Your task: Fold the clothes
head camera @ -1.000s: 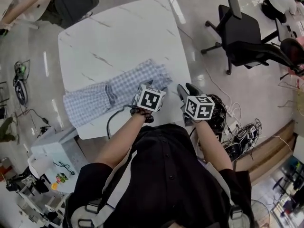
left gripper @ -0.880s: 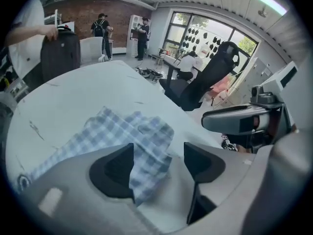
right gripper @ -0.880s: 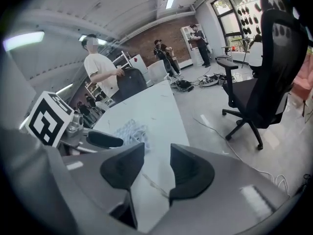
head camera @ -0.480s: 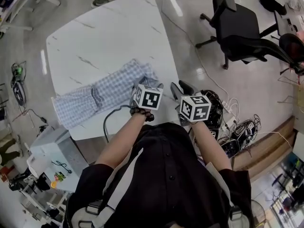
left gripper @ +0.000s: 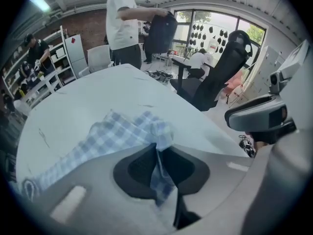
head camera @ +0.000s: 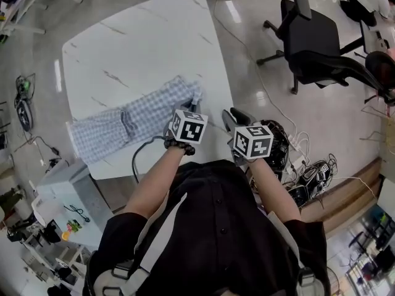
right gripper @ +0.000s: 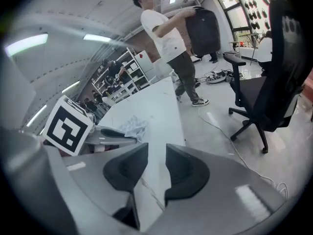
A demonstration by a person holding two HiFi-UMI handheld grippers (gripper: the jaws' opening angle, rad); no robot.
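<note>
Blue-and-white checked garment (head camera: 133,119) lies stretched in a crumpled band across the lower part of the white marble-patterned table (head camera: 142,48), running from the left of the head view up to the frame's centre. At its centre end, the left gripper (head camera: 195,102) has just been closing its jaws, and they now pinch a fold of the checked cloth (left gripper: 159,173) between the pads. The right gripper (head camera: 237,116) hangs just right of it, over the table's lower right edge. Its jaws have just been closing too, and they stand a narrow gap apart with nothing between them.
</note>
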